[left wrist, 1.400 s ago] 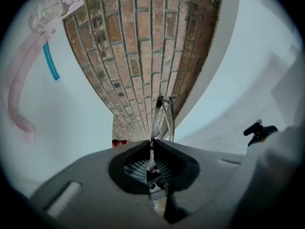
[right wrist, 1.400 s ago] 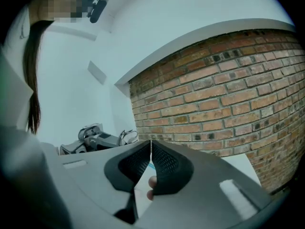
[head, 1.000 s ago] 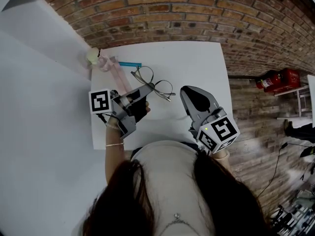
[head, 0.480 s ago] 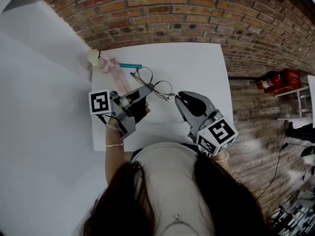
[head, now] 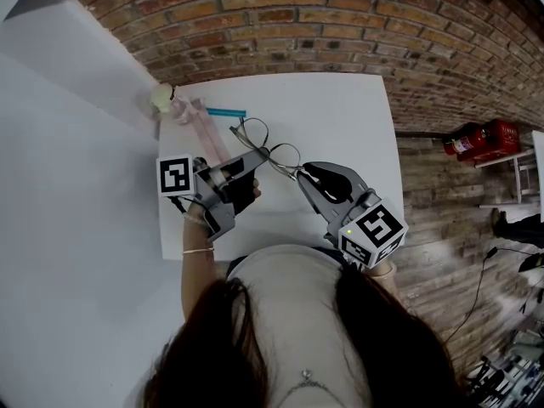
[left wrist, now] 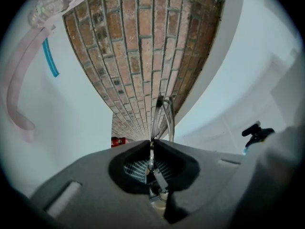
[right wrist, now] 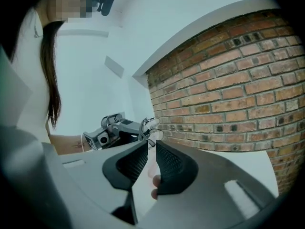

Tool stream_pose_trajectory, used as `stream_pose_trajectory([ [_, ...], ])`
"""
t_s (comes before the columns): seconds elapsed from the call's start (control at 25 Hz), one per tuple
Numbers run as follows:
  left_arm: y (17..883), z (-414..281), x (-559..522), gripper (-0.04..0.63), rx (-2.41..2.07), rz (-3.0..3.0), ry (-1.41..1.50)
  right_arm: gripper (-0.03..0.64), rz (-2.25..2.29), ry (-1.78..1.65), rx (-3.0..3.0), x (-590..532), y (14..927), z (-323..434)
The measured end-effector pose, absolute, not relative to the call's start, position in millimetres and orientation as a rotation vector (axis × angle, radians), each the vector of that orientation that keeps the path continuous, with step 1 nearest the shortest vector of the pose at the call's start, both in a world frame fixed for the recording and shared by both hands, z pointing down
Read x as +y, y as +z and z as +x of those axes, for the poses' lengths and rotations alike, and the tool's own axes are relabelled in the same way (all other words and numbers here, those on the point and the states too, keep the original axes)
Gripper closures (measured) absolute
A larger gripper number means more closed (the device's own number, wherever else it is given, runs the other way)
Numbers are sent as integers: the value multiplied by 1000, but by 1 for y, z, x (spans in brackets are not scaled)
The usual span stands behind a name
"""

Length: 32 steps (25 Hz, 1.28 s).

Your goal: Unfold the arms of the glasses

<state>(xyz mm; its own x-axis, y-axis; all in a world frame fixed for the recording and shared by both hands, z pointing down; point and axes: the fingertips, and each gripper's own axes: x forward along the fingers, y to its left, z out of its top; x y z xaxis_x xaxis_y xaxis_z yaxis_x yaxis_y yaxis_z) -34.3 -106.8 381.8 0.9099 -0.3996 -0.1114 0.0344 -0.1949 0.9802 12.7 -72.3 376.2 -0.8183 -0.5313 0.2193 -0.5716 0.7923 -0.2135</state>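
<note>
Thin wire-framed glasses (head: 270,150) are held above the white table (head: 340,117), with my left gripper (head: 257,154) shut on the frame. In the left gripper view the wire (left wrist: 162,114) rises out from between the closed pads (left wrist: 138,168). My right gripper (head: 301,175) sits just right of the glasses, its tips at the end of one folded arm. In the right gripper view the glasses (right wrist: 148,126) show just beyond the tips of my right gripper (right wrist: 151,147); the jaws stand a narrow gap apart with nothing seen between them.
A pink strap (head: 204,130), a blue stick (head: 225,112) and a pale round object (head: 161,98) lie at the table's far left corner. A brick wall (head: 297,32) runs behind the table. A red item (head: 480,137) sits on the wooden floor at right.
My right gripper has moved left up to the glasses and its jaws have narrowed. The left gripper still holds the glasses in about the same place.
</note>
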Motion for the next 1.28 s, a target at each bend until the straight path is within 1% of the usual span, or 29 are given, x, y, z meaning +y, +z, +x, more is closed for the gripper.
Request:
stream_pose_trajectory([
  [1.28,408,-34,-104,574,-337,1699,-350,577,779,367,-2866,-63,370,8],
])
